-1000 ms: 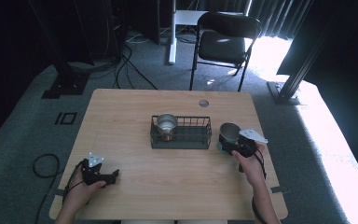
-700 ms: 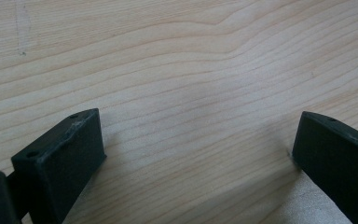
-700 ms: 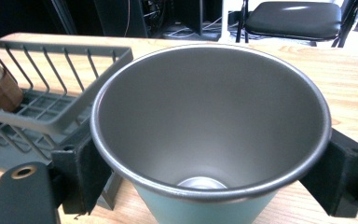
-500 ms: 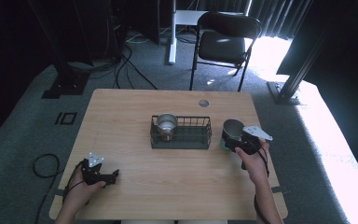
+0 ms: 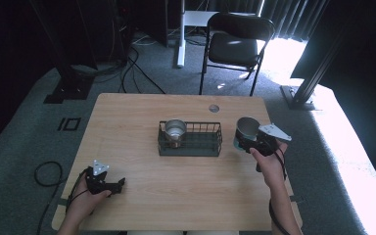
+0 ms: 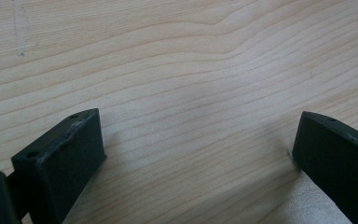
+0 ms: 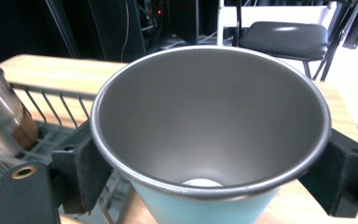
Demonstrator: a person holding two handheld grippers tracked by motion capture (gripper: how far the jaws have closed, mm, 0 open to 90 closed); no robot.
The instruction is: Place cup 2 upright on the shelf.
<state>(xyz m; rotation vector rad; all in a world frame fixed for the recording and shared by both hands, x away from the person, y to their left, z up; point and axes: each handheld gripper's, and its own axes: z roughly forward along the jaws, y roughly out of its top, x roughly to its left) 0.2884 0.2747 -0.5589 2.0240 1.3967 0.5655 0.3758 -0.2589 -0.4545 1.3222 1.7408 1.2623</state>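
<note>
Your right gripper has its two black jaws clamped on the sides of a pale blue cup with a grey metal lining, and in the right gripper view that cup's wide mouth blocks most of what lies beyond, so you see just a slice of the dark wire basket and, at the left edge, part of a shiny steel cup standing in it, cut off by the frame. From the high view the blue cup is held just beside the basket's right end, above the table near its right edge, though whether it touches the basket is hard to tell. The steel cup sits in the basket's left end. Your left gripper rests low at the near left of the light wooden table, well apart from the basket, its jaws spread wide with bare wood grain between them; their tips are cropped in the left gripper view. Beyond the table stand a black folding chair on grey carpet, loose cables and dark stands, with strong sunlight washing out the floor at the right
</note>
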